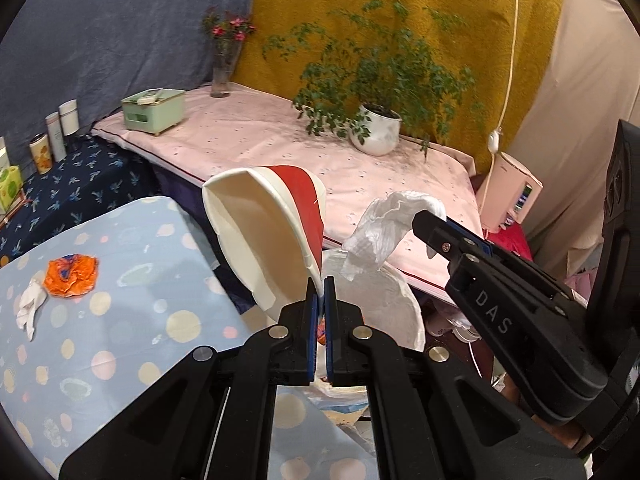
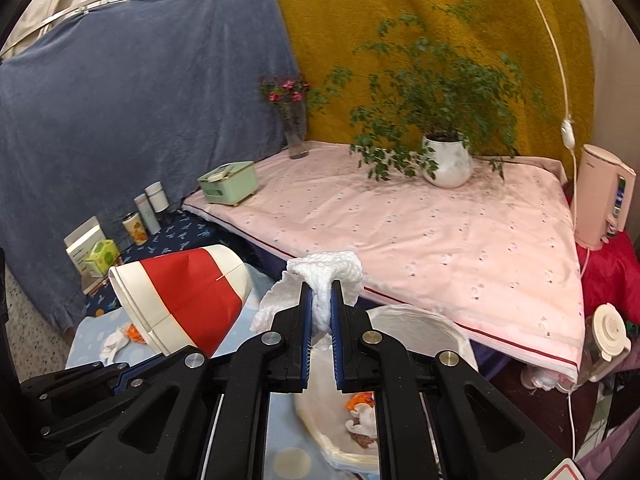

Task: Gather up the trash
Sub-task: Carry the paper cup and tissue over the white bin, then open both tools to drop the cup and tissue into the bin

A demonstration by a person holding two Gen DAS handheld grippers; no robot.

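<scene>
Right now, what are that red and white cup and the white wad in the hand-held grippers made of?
The red and white cup looks like coated paper: thin matte wall, rolled rim, a side seam, pinched flat where the left hand-held gripper grips it. The white wad in the right hand-held gripper looks like tissue paper: soft, crumpled, with an embossed, dimpled surface.

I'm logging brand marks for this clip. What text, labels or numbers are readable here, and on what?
"DAS": raised letters on the right hand-held gripper, seen from the left wrist view.
Green tissue box and white box: printing too small to read.
Pink appliance: mark near its top too blurred to read.
Nothing else readable.
</scene>
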